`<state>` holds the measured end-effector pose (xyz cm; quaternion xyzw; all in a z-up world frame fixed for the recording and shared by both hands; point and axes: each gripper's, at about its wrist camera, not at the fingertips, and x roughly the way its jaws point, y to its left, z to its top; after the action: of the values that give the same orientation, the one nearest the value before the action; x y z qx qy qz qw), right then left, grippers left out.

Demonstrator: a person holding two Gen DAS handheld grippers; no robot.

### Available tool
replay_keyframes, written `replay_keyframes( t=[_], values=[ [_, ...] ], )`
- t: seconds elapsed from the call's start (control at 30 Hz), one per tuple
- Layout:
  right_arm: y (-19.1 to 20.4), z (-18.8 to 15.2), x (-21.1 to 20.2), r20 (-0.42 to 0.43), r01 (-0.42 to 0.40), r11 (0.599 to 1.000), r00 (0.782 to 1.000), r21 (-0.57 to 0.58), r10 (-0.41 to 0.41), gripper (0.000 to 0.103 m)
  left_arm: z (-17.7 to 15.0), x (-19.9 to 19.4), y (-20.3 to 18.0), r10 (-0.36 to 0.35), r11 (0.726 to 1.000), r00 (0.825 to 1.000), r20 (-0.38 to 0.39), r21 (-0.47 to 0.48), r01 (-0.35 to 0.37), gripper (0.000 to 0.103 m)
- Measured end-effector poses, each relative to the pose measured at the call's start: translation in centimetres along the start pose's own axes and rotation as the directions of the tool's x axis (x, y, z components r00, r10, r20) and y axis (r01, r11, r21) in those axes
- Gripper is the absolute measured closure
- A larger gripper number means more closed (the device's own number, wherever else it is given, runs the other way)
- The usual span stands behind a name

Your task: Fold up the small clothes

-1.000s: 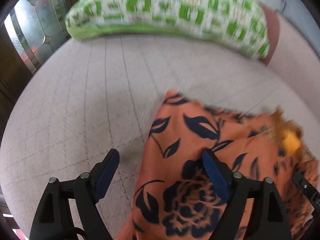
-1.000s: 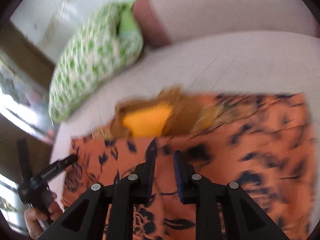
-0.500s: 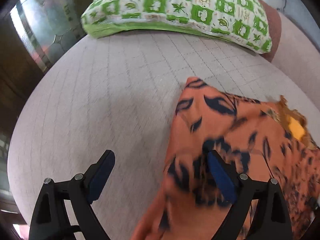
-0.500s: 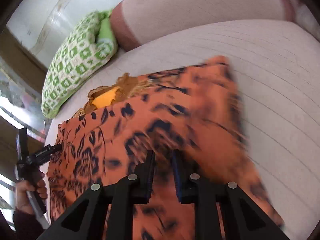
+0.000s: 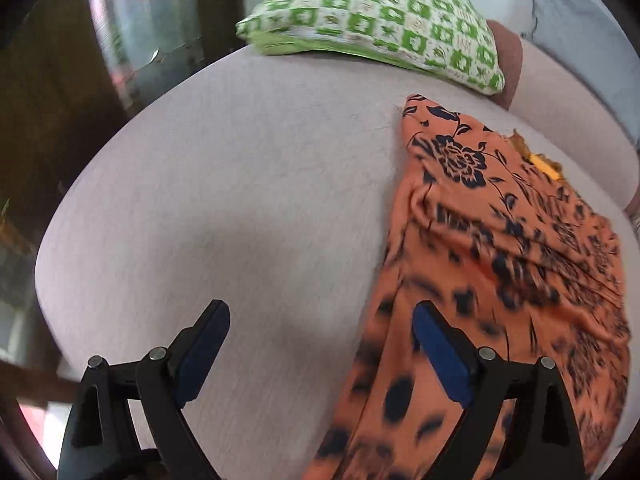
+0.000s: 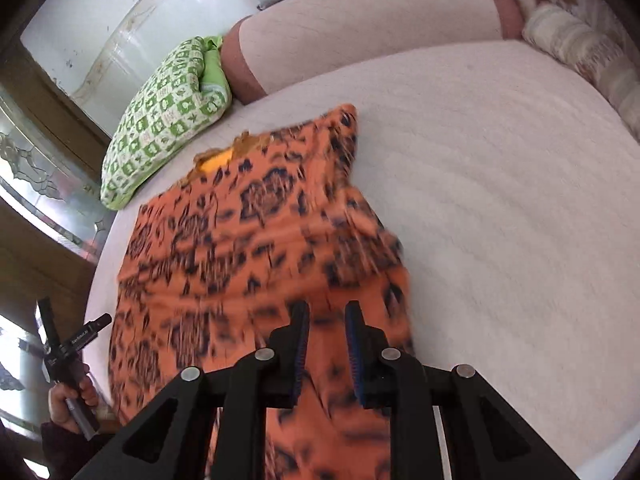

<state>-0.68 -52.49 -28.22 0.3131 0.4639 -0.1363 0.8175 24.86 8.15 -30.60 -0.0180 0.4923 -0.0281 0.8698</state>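
Observation:
An orange garment (image 5: 500, 240) with a dark floral print lies stretched along a pale cushioned seat (image 5: 240, 180). A yellow lining shows at its far end (image 6: 216, 162). In the right wrist view my right gripper (image 6: 326, 340) stands over the near part of the garment (image 6: 240, 240), its jaws nearly together with a fold of the cloth between the pads. My left gripper (image 5: 320, 344) is wide open over bare seat. The garment's left edge runs just behind its right finger (image 5: 436, 354), and nothing is gripped.
A green-and-white checked pillow (image 5: 380, 20) lies at the far end of the seat, also seen as the pillow (image 6: 160, 120) in the right view. A backrest bolster (image 6: 360, 28) and a striped cushion (image 6: 580, 48) border the seat. A glass door (image 5: 140, 20) stands on the left. A hand (image 6: 72, 396) holds the left tool.
The garment has been dragged toward the near edge along with my right gripper and now lies longer. My left gripper has drawn back and left, off the cloth.

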Motion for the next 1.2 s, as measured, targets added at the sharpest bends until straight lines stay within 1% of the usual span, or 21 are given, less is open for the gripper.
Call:
replay_keyframes(
  t=[0.07, 0.13, 0.27, 0.37, 0.4, 0.43, 0.47, 0.5, 0.53, 0.6, 0.67, 0.73, 0.77, 0.8, 0.87, 0.9, 0.97, 1.07, 1.13, 1.17, 1.2],
  values=[
    [-1.7, -2.1, -1.4, -0.002, -0.011, 1.000, 1.000, 0.022, 0.011, 0.082, -1.0, -1.8, 1.3, -0.014, 1.000, 0.999, 0.030, -0.005, 0.014, 0.009],
    [-3.5, -4.1, -2.4, -0.017, -0.043, 0.998, 0.999, 0.046, 0.044, 0.082, -2.3, -3.4, 1.8, -0.029, 0.999, 0.999, 0.027, 0.018, 0.028, 0.009],
    [-5.2, -6.7, -2.8, -0.035, -0.082, 0.993, 0.996, 0.086, 0.085, 0.079, -4.8, -4.8, 2.3, -0.088, 0.994, 0.996, -0.028, 0.060, 0.090, 0.009],
    [-6.1, -8.2, -3.3, -0.037, -0.131, 0.986, 0.990, 0.099, 0.135, 0.077, -6.1, -5.9, 2.5, -0.124, 0.989, 0.990, -0.066, 0.068, 0.129, 0.009],
    [-6.2, -8.5, -3.3, -0.037, -0.149, 0.983, 0.987, 0.105, 0.154, 0.075, -6.5, -6.2, 2.5, -0.150, 0.986, 0.986, -0.079, 0.067, 0.155, 0.009],
    [-6.4, -8.9, -3.4, -0.042, -0.170, 0.978, 0.983, 0.117, 0.176, 0.067, -7.0, -6.5, 2.5, -0.165, 0.983, 0.982, -0.088, 0.070, 0.171, 0.009],
    [-6.6, -9.2, -3.4, -0.046, -0.179, 0.976, 0.982, 0.128, 0.186, 0.049, -7.3, -6.6, 2.5, -0.173, 0.981, 0.980, -0.095, 0.074, 0.180, 0.009],
    [-6.9, -9.5, -3.6, -0.048, -0.179, 0.974, 0.981, 0.137, 0.187, 0.039, -7.7, -6.5, 2.5, -0.162, 0.982, 0.981, -0.103, 0.082, 0.171, 0.009],
    [-7.1, -9.8, -3.8, -0.038, -0.181, 0.972, 0.981, 0.149, 0.188, 0.032, -7.9, -6.2, 2.4, -0.142, 0.984, 0.984, -0.112, 0.089, 0.152, 0.009],
    [-7.5, -10.1, -4.0, -0.023, -0.199, 0.966, 0.978, 0.163, 0.206, 0.032, -8.7, -5.7, 2.5, -0.135, 0.984, 0.982, -0.132, 0.101, 0.149, 0.010],
    [-8.1, -10.4, -4.1, -0.022, -0.230, 0.955, 0.971, 0.186, 0.239, 0.032, -9.6, -4.7, 2.2, -0.160, 0.978, 0.974, -0.159, 0.111, 0.178, 0.012],
    [-8.6, -10.5, -4.2, -0.020, -0.244, 0.949, 0.967, 0.201, 0.253, 0.032, -10.4, -4.3, 2.0, -0.186, 0.969, 0.968, -0.172, 0.131, 0.209, 0.030],
    [-8.8, -10.6, -4.2, -0.020, -0.248, 0.946, 0.966, 0.207, 0.258, 0.032, -10.7, -3.8, 1.6, -0.198, 0.963, 0.962, -0.189, 0.147, 0.227, 0.051],
    [-9.0, -10.7, -4.0, -0.023, -0.256, 0.942, 0.963, 0.216, 0.267, 0.032, -11.0, -3.5, 1.4, -0.196, 0.960, 0.959, -0.205, 0.159, 0.231, 0.061],
    [-9.5, -10.9, -3.6, -0.029, -0.266, 0.934, 0.959, 0.240, 0.281, 0.032, -11.2, -3.6, 1.2, -0.187, 0.958, 0.964, -0.187, 0.182, 0.221, 0.061],
    [-9.7, -11.0, -3.4, -0.030, -0.271, 0.929, 0.957, 0.253, 0.287, 0.032, -11.2, -3.7, 1.2, -0.193, 0.957, 0.964, -0.182, 0.182, 0.225, 0.064],
    [-10.0, -11.1, -2.9, -0.029, -0.286, 0.918, 0.952, 0.274, 0.305, 0.032, -11.1, -3.9, 1.4, -0.212, 0.955, 0.961, -0.178, 0.170, 0.242, 0.069],
    [-10.3, -11.1, -2.4, -0.036, -0.299, 0.909, 0.946, 0.291, 0.323, 0.032, -10.9, -4.0, 1.5, -0.247, 0.946, 0.951, -0.185, 0.165, 0.278, 0.069],
    [-10.5, -11.1, -2.2, -0.031, -0.317, 0.900, 0.940, 0.300, 0.341, 0.032, -10.9, -4.0, 1.4, -0.256, 0.942, 0.947, -0.196, 0.170, 0.290, 0.063],
    [-10.7, -11.1, -2.1, -0.028, -0.328, 0.893, 0.935, 0.308, 0.353, 0.032, -10.9, -4.0, 1.3, -0.270, 0.938, 0.942, -0.199, 0.168, 0.304, 0.058],
    [-11.0, -11.1, -2.0, -0.027, -0.338, 0.887, 0.931, 0.315, 0.364, 0.032, -10.7, -3.9, 1.2, -0.285, 0.933, 0.937, -0.200, 0.167, 0.320, 0.057]
  ],
)
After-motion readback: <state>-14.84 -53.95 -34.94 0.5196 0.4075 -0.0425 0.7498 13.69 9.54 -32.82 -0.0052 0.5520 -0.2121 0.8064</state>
